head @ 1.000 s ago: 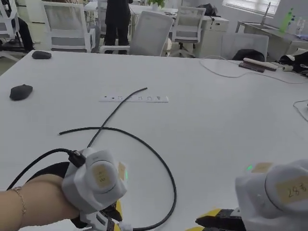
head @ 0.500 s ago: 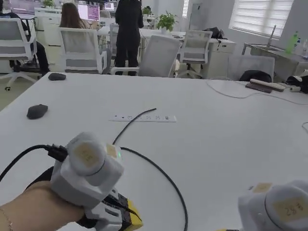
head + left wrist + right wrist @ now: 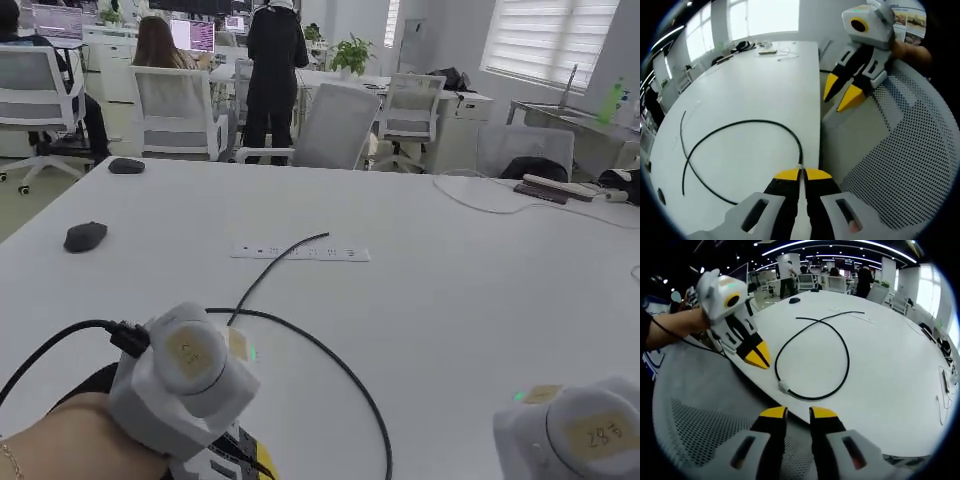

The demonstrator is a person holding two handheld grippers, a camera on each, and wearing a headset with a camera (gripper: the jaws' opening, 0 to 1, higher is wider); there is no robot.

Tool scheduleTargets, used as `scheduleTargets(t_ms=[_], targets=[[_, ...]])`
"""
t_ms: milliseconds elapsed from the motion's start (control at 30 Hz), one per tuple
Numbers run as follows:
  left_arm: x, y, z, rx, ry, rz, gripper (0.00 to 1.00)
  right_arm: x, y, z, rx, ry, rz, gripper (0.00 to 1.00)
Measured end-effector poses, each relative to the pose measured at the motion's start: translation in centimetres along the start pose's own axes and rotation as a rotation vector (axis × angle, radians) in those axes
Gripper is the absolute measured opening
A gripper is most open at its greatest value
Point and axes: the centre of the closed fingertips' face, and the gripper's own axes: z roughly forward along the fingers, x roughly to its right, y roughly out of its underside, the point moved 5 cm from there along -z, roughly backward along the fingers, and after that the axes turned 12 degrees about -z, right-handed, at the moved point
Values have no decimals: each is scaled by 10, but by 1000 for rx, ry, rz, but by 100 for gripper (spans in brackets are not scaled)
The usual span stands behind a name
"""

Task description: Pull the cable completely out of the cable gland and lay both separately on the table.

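A long black cable (image 3: 340, 365) lies in a crossed loop on the white table (image 3: 480, 280). Its near end carries the small white cable gland (image 3: 784, 386), which rests close to the table's front edge. My left gripper (image 3: 759, 356) hangs shut just off that edge, a short way from the gland, with nothing seen between its jaws. In the left gripper view its tips (image 3: 800, 174) line up with the end of the cable (image 3: 740, 121). My right gripper (image 3: 798, 412) is open, held off the table's edge and pointing at the gland; it also appears as the right gripper (image 3: 841, 91).
A white strip (image 3: 300, 252) lies beyond the cable's far end, and two dark computer mice (image 3: 85, 236) (image 3: 126, 165) sit at the left. A thin white wire and a flat device (image 3: 545, 190) are at the far right. Office chairs and people stand behind the table; a mesh chair seat (image 3: 900, 150) is below the grippers.
The head camera has tilted up, bringing more of the room into view. My left gripper has lifted slightly from the cable's near end. The cable loop lies as before.
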Motion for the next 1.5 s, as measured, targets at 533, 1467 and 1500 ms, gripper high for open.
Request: scheduleTargets(t_ms=[533,1467,1500], targets=[[-13,18,42,-128,47,84,28,0,0,0,3,0,8,18],[-14,20,58,-153,79,60,17,2,1,0,2,8,17,18],[-15,18,53,-148,71,59,17,1,1,0,-1,4,17,18]])
